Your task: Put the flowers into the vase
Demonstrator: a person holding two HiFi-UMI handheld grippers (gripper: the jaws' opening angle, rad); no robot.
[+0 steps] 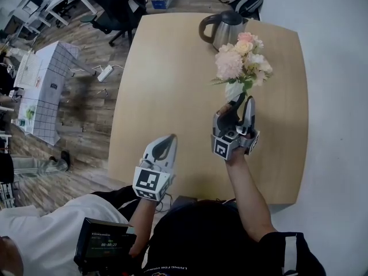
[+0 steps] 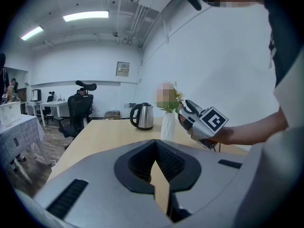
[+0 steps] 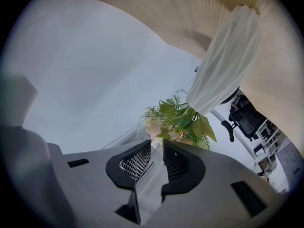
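A bunch of pink and cream flowers (image 1: 241, 59) with green leaves stands upright in a white vase (image 1: 233, 91) on the wooden table (image 1: 167, 85). My right gripper (image 1: 244, 101) is on the near side of the vase, at its neck, and points up toward the foliage. In the right gripper view the vase (image 3: 223, 61) and flowers (image 3: 178, 120) lie just beyond my right gripper (image 3: 157, 153), whose jaws stand narrowly apart with nothing between them. My left gripper (image 1: 171, 138) hovers over the table's near edge, empty, with a thin gap (image 2: 156, 167) showing. From there the vase (image 2: 168, 126) is straight ahead.
A steel kettle (image 1: 224, 27) stands at the table's far edge behind the vase, and shows as the kettle (image 2: 142, 116) left of it. A white wall runs along the right. On the floor at left are an office chair (image 1: 118, 7), a power strip (image 1: 104, 72) and a grid-patterned table (image 1: 43, 88).
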